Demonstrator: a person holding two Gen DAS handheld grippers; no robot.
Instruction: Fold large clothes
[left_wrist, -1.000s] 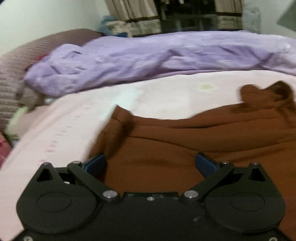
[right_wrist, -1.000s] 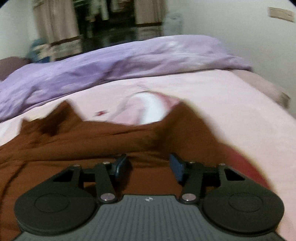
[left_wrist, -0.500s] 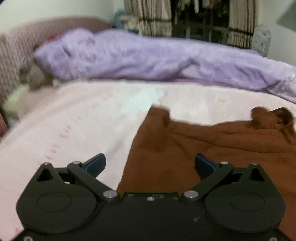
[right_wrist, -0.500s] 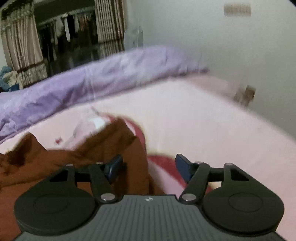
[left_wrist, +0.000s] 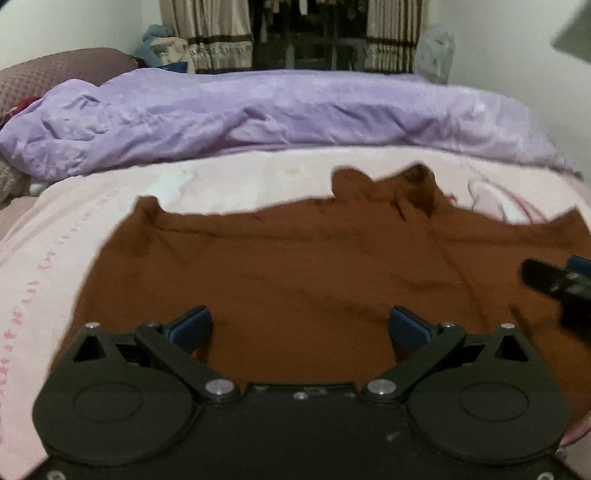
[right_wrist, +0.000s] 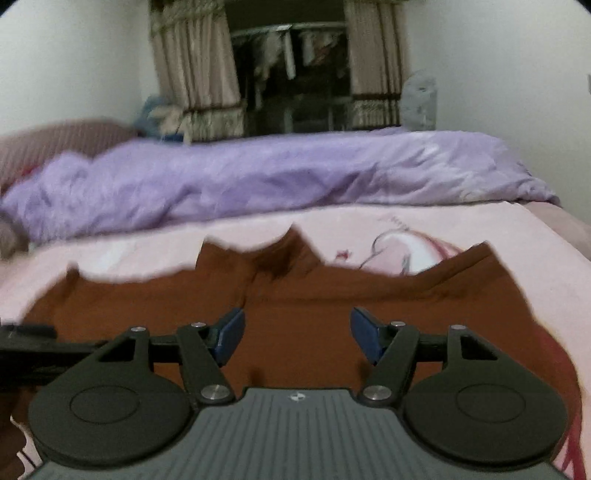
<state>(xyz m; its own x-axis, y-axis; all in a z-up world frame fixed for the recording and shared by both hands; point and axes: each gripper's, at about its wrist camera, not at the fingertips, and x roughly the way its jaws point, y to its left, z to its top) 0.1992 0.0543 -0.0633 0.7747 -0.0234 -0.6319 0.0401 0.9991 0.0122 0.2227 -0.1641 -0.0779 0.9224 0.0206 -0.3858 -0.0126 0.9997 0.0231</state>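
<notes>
One brown garment (left_wrist: 295, 273) is spread flat on the pink bedsheet (left_wrist: 59, 236), wrinkled, its far edge uneven with small raised peaks. The left gripper (left_wrist: 299, 328) is held over the garment's near edge, jaws spread wide, nothing pinched. The right gripper (right_wrist: 297, 334) is held over the garment beside it, jaws likewise spread, nothing gripped. Beyond the garment, a purple duvet (left_wrist: 258, 114) is bunched across the sheet. Curtains (right_wrist: 195, 74) are seen behind the duvet.
</notes>
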